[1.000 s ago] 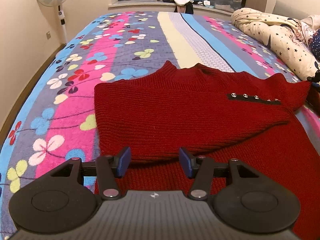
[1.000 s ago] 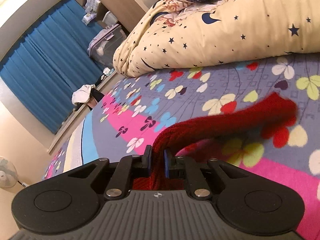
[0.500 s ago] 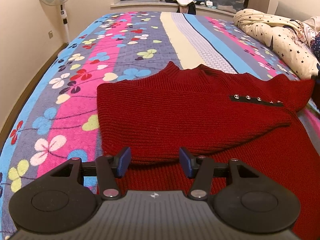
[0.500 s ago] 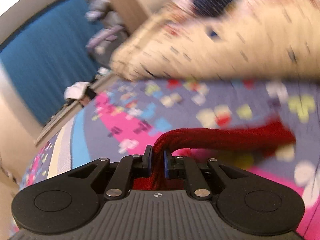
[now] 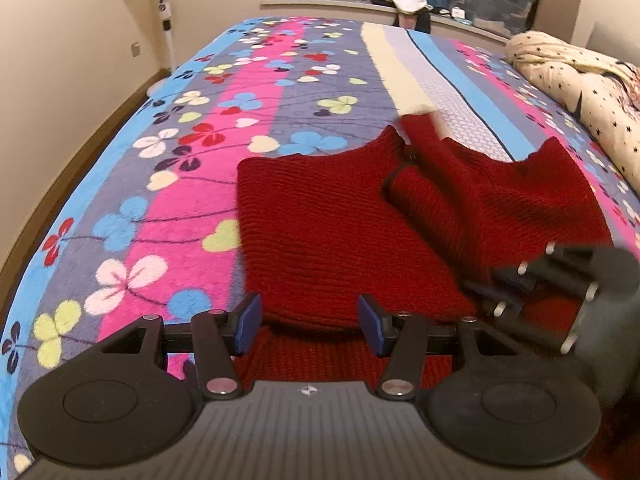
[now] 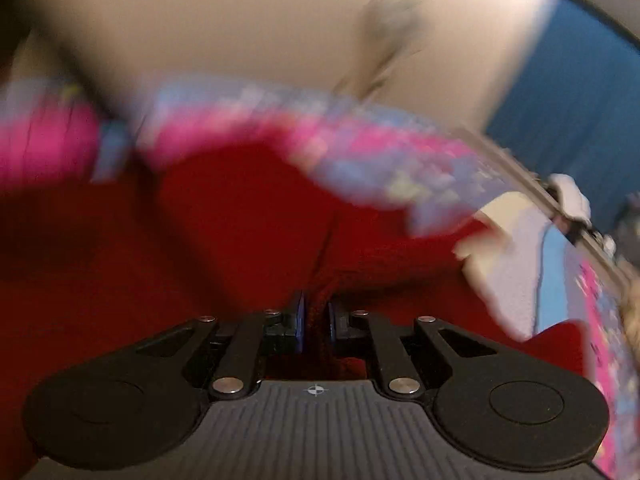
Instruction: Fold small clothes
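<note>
sweater (image 5: 340, 216): red knit, laid flat on bed (image 5: 192, 184), directly ahead of both tools | right tool (image 6: 316, 322): sleeve (image 5: 436, 216) is pinched, jaws easing apart, sleeve stretched lengthwise across the body | left tool (image 5: 308, 324): held half-open, empty, over near hem

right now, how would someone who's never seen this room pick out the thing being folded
Look at the bed with its flowered, striped cover. The red sweater lies near the closer end, one sleeve folded across it. It is the only plain dark red, ribbed knit thing there.
</note>
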Demonstrator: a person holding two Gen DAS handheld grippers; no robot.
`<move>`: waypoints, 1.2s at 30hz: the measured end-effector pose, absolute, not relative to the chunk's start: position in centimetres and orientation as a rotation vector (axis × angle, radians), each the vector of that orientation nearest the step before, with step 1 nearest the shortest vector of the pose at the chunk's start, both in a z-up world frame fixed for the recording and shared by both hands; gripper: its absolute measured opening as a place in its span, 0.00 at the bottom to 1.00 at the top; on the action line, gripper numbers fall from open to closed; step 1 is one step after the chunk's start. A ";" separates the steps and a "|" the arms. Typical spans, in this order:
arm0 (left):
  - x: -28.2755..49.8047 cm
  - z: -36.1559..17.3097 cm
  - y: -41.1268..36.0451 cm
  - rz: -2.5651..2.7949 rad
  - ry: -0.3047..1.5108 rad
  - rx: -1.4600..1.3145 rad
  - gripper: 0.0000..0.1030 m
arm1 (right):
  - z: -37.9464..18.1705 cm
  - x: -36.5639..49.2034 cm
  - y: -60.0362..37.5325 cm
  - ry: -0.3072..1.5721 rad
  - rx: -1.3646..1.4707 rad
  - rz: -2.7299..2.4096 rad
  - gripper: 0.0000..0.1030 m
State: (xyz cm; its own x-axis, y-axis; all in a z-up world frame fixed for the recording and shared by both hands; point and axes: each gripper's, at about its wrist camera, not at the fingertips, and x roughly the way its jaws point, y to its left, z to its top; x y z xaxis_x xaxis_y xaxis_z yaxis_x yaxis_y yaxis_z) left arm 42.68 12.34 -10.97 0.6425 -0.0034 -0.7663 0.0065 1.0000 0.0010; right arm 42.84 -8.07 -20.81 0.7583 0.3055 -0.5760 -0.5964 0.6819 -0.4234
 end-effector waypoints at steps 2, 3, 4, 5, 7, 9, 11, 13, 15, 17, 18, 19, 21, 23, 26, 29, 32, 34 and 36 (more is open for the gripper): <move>42.7 -10.8 12.6 -0.003 0.872 -0.009 0.57 | -21.0 42.1 -7.4 0.456 -0.700 0.515 0.14; 42.7 -10.7 12.6 -0.003 0.871 -0.013 0.57 | -20.3 42.5 -7.7 0.481 -0.652 0.517 0.14; 42.7 -10.7 12.6 -0.002 0.871 -0.015 0.57 | -19.7 43.0 -8.2 0.502 -0.596 0.521 0.14; 42.8 -10.7 12.7 -0.001 0.872 -0.016 0.57 | -19.2 43.5 -8.9 0.526 -0.537 0.528 0.14; 42.8 -10.6 12.7 0.002 0.873 -0.021 0.57 | -18.4 44.0 -10.0 0.553 -0.425 0.537 0.19; 42.8 -10.5 12.9 0.007 0.873 -0.031 0.57 | -17.5 44.5 -10.8 0.566 -0.322 0.539 0.42; 42.8 -10.4 13.0 0.012 0.871 -0.040 0.57 | -17.0 44.9 -11.4 0.571 -0.205 0.535 0.55; 42.8 -10.4 13.0 0.016 0.868 -0.042 0.57 | -16.7 45.8 -11.4 0.587 -0.109 0.528 0.58; 42.8 -10.4 13.0 0.020 0.867 -0.037 0.57 | -16.8 46.6 -11.2 0.600 -0.041 0.480 0.58; 42.7 -10.5 13.1 0.029 0.867 -0.033 0.57 | -17.1 47.1 -11.3 0.605 0.015 0.418 0.57; 42.7 -10.5 13.2 0.039 0.866 -0.034 0.57 | -17.1 47.0 -11.4 0.596 0.035 0.382 0.55; 42.8 -10.5 13.4 0.048 0.865 -0.039 0.57 | -17.1 47.2 -11.2 0.582 0.042 0.348 0.48; 42.9 -10.4 14.1 0.073 0.859 -0.058 0.57 | -17.0 47.2 -10.1 0.522 -0.025 0.323 0.15; 43.1 -10.3 14.9 0.098 0.856 -0.084 0.57 | -16.7 45.7 -8.2 0.398 -0.231 0.419 0.15; 43.4 -10.3 16.1 0.131 0.858 -0.127 0.57 | -17.2 43.9 -6.3 0.345 -0.429 0.586 0.15; 43.7 -10.2 17.3 0.152 0.862 -0.183 0.57 | -18.4 43.0 -5.9 0.391 -0.556 0.686 0.17; 43.7 -9.9 18.2 0.154 0.856 -0.232 0.57 | -18.7 42.9 -6.4 0.439 -0.592 0.703 0.23; 43.7 -9.7 18.8 0.155 0.849 -0.264 0.57 | -17.9 43.1 -7.3 0.475 -0.537 0.683 0.33; 43.8 -9.4 19.6 0.158 0.841 -0.301 0.57 | -16.4 42.9 -9.2 0.519 -0.422 0.656 0.37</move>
State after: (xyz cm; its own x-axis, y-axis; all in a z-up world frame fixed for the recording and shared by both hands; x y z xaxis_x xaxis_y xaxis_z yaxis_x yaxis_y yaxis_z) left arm 43.81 19.57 -9.43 0.6583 0.0187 -0.7525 -0.2550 0.9461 -0.1996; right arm 42.90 -9.16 -16.44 0.6748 0.4624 -0.5752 -0.6659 0.7175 -0.2044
